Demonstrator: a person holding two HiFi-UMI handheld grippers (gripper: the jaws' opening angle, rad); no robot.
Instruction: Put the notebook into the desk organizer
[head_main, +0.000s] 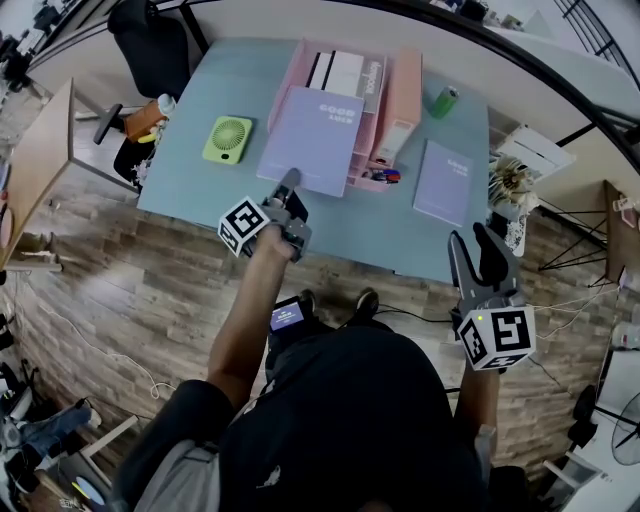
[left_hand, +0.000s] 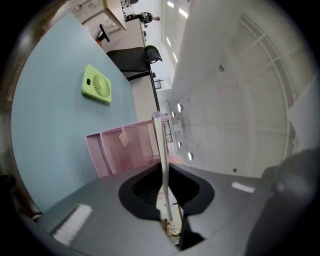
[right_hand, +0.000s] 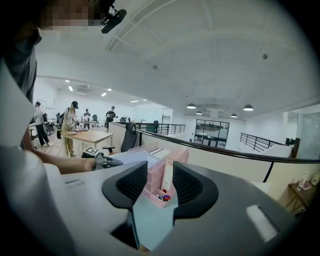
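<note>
Room: we see an open office with a wood floor and a light-blue tabletop (head_main: 210, 190).
Organizer: the pink desk organizer (head_main: 405, 100) stands at the back middle of the tabletop, with books upright in it.
Notebook: the lavender notebook (head_main: 312, 140) lies roughly flat, its far part over the organizer's front left. We cannot tell whether it rests on the organizer.
Left hand-held gripper (head_main: 290, 183): its jaws are clamped together on the notebook's near edge, which shows edge-on in its own view.
Right hand-held gripper (head_main: 478, 245): its jaws stand apart with nothing between them, and it is held off the tabletop's near right edge.
Other: a second notebook (head_main: 444, 182) lies flat right of the organizer. A green fan (head_main: 228, 139) sits to the left and a green bottle (head_main: 443, 101) at the back right.
</note>
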